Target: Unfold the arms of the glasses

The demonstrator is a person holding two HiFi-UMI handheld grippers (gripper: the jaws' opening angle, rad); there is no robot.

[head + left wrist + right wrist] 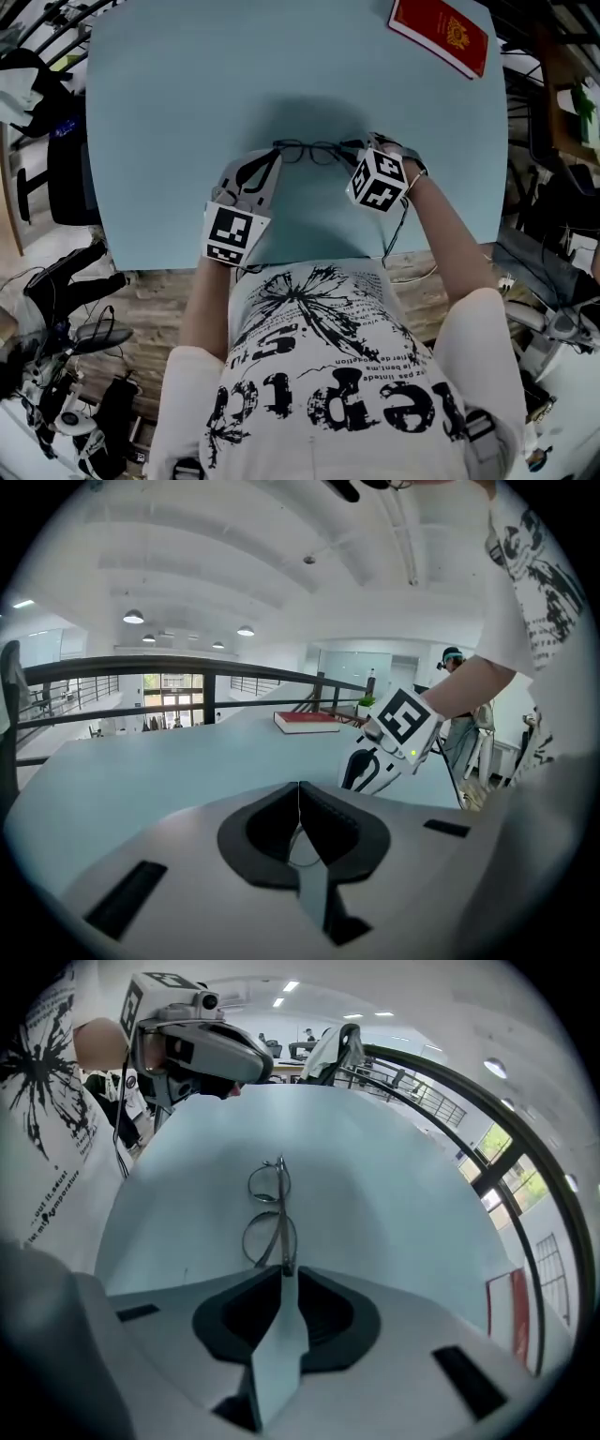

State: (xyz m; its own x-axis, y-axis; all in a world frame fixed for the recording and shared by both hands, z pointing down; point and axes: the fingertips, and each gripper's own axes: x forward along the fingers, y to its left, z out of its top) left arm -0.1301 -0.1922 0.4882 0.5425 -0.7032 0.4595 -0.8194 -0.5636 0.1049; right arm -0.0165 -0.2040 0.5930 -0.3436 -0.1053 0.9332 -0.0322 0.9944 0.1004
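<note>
Thin dark wire-rimmed glasses (307,150) lie with arms folded on the light blue table (187,112), near its front edge. My right gripper (359,150) points steeply down at their right end. In the right gripper view its jaws (282,1267) are closed on that end of the glasses (281,1222), which run away from the tips. My left gripper (274,155) is by the glasses' left end with its jaws (299,789) shut tip to tip. A thin curve of rim shows behind its tips. I cannot tell whether it touches the glasses.
A red book (441,33) lies at the table's far right corner and also shows in the left gripper view (307,722). Chairs, cables and equipment stand on the floor to both sides of the table. My torso is against the front edge.
</note>
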